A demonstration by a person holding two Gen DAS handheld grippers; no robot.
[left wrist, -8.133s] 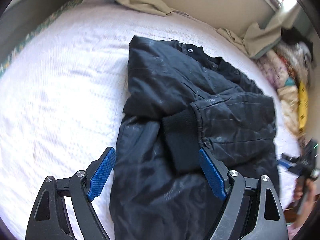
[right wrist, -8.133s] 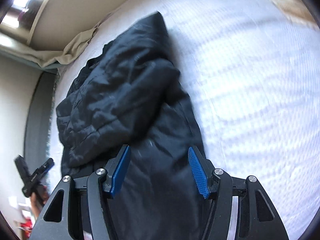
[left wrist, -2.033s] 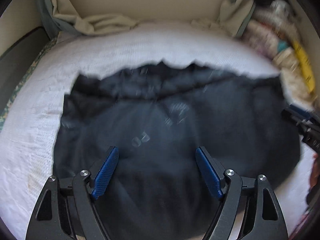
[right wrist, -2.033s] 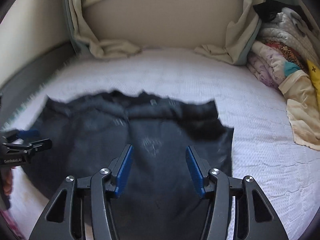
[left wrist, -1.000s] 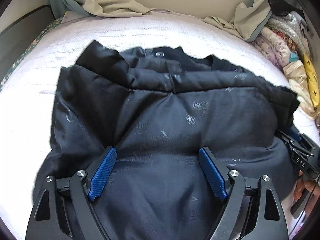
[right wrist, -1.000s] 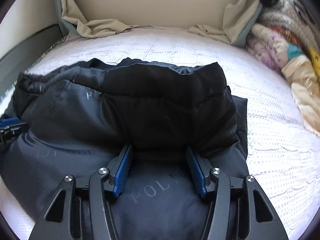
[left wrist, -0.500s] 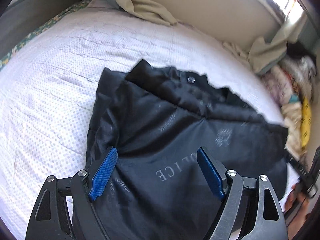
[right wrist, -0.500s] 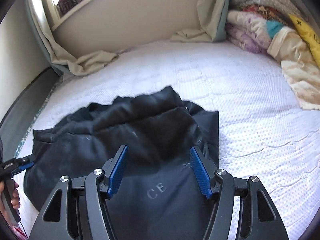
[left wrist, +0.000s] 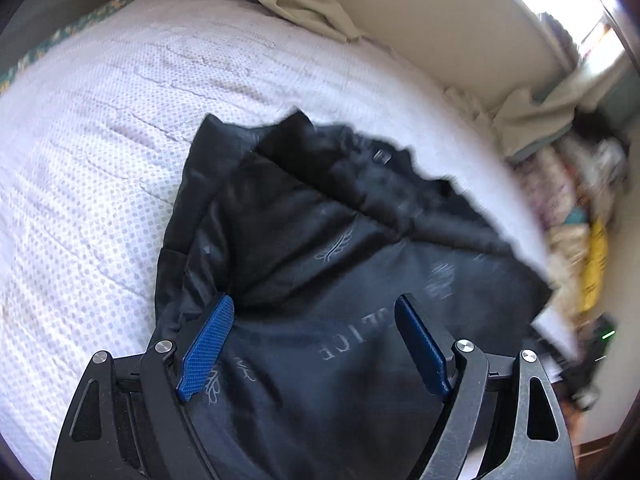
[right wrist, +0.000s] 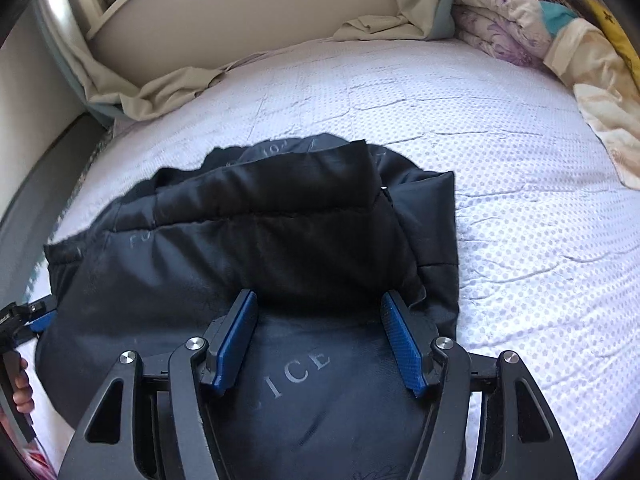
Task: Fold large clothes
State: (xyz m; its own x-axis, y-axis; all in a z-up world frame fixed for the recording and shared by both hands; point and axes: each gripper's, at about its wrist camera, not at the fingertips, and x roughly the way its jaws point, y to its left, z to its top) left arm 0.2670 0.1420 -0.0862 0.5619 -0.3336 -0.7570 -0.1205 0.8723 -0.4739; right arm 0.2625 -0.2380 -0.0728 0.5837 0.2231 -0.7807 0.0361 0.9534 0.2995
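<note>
A black padded jacket (left wrist: 320, 248) lies folded into a compact bundle on the white dotted mattress (left wrist: 100, 152); grey lettering shows on its near side. It also shows in the right wrist view (right wrist: 260, 232). My left gripper (left wrist: 312, 340) is open over the jacket's near left part, its blue pads wide apart with nothing between them. My right gripper (right wrist: 320, 336) is open over the jacket's near right part, also empty. The left gripper's tip (right wrist: 36, 316) shows at the left edge of the right wrist view; the right gripper (left wrist: 588, 356) shows blurred at the right edge of the left wrist view.
Beige curtain cloth (right wrist: 160, 92) is bunched along the far wall. A pile of folded quilts (right wrist: 540, 28) sits at the right of the bed and also shows in the left wrist view (left wrist: 576, 208). Bare mattress lies to the right of the jacket (right wrist: 540, 220).
Over the earlier frames the long jacket was folded up into a short bundle. In the last half second both grippers shifted slightly over it, still open; the jacket stays put.
</note>
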